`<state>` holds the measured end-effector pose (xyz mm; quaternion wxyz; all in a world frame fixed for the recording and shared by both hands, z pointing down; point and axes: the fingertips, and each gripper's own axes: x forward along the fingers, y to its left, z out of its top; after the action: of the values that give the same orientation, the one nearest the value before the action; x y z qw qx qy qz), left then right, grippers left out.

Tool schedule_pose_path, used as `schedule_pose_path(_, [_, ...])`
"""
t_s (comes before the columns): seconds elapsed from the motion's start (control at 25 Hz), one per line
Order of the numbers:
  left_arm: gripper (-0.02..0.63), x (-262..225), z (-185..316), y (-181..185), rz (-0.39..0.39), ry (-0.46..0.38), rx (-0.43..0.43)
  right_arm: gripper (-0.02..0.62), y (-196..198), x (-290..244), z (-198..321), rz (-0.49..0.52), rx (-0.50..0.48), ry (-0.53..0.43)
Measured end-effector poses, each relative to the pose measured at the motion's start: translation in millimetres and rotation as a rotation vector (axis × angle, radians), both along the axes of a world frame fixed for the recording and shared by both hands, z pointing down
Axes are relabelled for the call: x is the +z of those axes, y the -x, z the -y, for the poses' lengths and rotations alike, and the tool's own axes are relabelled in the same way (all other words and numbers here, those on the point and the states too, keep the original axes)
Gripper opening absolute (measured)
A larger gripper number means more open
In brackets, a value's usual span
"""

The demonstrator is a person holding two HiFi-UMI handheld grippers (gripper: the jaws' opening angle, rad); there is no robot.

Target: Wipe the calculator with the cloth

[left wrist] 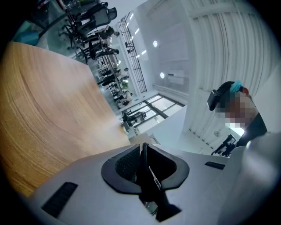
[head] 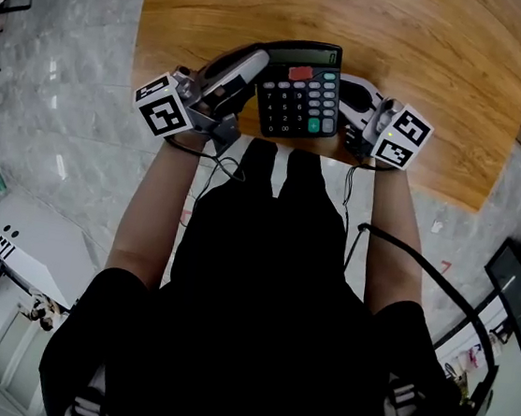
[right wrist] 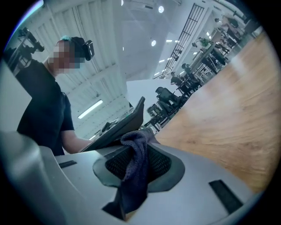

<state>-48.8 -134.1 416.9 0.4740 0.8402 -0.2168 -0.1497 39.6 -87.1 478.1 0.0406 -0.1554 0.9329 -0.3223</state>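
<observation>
The left gripper [left wrist: 143,151] pinches the black plastic desktop calculator [head: 299,89] by its edge. The right gripper [right wrist: 139,145] clamps the dark blue woven cloth [right wrist: 134,176], calculator just ahead. Wiping appears unfinished.

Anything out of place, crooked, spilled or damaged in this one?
Nothing stands out. The calculator sits straight near the front edge of the table, the left gripper clamps its left side, and the right gripper holds the cloth at its right side. No spill or damage shows.
</observation>
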Motion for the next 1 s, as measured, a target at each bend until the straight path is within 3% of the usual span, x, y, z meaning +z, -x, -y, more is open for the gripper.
schedule_pose_path(0.16, [0.061,-3.8,0.3,-2.6,0.002,-0.008,-0.001,0.092,-0.3,-2.3,8.4,0.039,0.029,0.033])
schedule_pose_path(0.48, [0.061,-1.7,30.0,1.4,0.034,-0.017,-0.025,0.092,9.9,0.5,2.7,0.051,-0.073,0.074])
schedule_pose_path(0.88, [0.061,-4.1,20.3,-8.9,-0.025,-0.002,0.009,0.092,-10.3,1.3,27.2,0.121,0.049,0.099])
schedule_pose_path(1.0, [0.061,-6.4,22.0,-7.3,-0.021,-0.008,-0.001,0.092,-14.0,-2.6,24.4,0.145,0.041,0.105])
